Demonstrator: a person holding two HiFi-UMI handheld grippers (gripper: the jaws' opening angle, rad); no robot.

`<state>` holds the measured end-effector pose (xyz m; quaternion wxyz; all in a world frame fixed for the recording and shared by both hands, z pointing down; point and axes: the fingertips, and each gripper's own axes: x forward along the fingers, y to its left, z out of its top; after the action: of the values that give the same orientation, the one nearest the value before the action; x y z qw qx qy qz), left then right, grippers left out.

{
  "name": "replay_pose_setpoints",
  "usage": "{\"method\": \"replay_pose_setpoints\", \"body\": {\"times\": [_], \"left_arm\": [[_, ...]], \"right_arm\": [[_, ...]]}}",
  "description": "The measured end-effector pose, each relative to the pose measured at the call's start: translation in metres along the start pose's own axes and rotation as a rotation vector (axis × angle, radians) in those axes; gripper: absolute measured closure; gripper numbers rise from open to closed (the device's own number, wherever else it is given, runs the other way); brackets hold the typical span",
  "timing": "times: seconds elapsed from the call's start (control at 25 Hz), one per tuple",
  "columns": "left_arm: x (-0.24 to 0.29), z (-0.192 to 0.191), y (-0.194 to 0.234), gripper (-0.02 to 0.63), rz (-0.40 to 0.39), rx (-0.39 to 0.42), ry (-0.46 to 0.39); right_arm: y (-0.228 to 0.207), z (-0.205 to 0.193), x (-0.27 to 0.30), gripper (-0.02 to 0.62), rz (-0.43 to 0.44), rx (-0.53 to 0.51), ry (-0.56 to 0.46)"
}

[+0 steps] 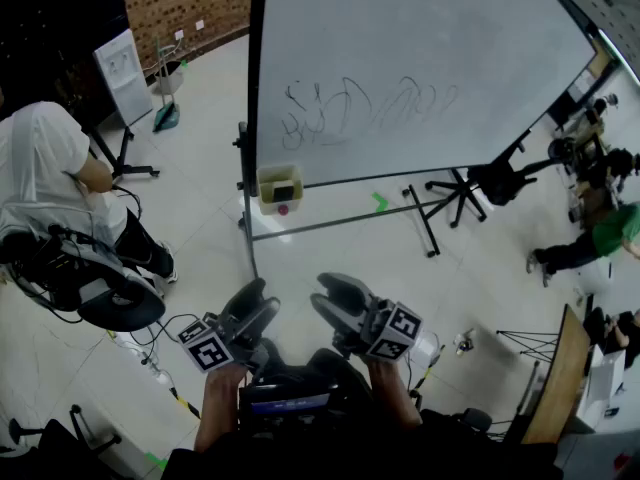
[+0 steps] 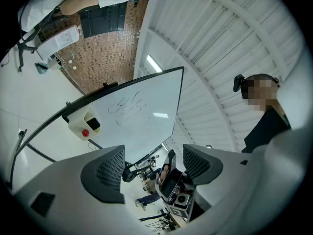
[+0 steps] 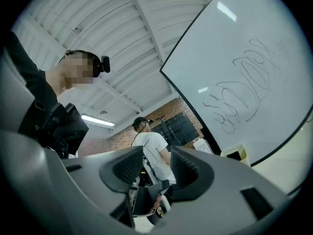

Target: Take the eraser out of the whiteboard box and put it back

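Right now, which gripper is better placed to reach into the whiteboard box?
Probably the left gripper, narrowly. It and the right gripper are open, empty and well short of the whiteboard box, but it lies more directly ahead of the left one.

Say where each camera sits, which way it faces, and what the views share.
Head view: on the person's head, looking steeply down at whiteboard, box, floor; forearms, left gripper, right gripper show.
Left gripper view: on that gripper, angled up past open jaws to whiteboard, ceiling; wearer's torso shows.
Right gripper view: on the right gripper, likewise angled up; torso shows.
Shared: whiteboard and box.
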<state>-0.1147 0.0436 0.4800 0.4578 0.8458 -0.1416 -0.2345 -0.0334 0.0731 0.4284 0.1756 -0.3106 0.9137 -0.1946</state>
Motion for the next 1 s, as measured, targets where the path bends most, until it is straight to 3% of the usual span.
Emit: {"method": "replay_pose_setpoints", "body": {"times": [0.48,0.76,1.0], "left_arm": [[0.004,0.023,0.012,0.239,-0.010,0.016,0.008],[0.022,0.023,0.027,0.239,0.027,0.022,0.044],[0.047,0.034,0.043,0.239,0.089,0.057,0.029]], "right_arm": [[-0.010,0.001,0.027,0.413,-0.001,-0.034,0.024],[-0.038,0.003,0.031,0.413,-0.002,-0.010,0.024],[-0.075,0.013,0.042,0.413,0.055,-0.003,0.038]]}}
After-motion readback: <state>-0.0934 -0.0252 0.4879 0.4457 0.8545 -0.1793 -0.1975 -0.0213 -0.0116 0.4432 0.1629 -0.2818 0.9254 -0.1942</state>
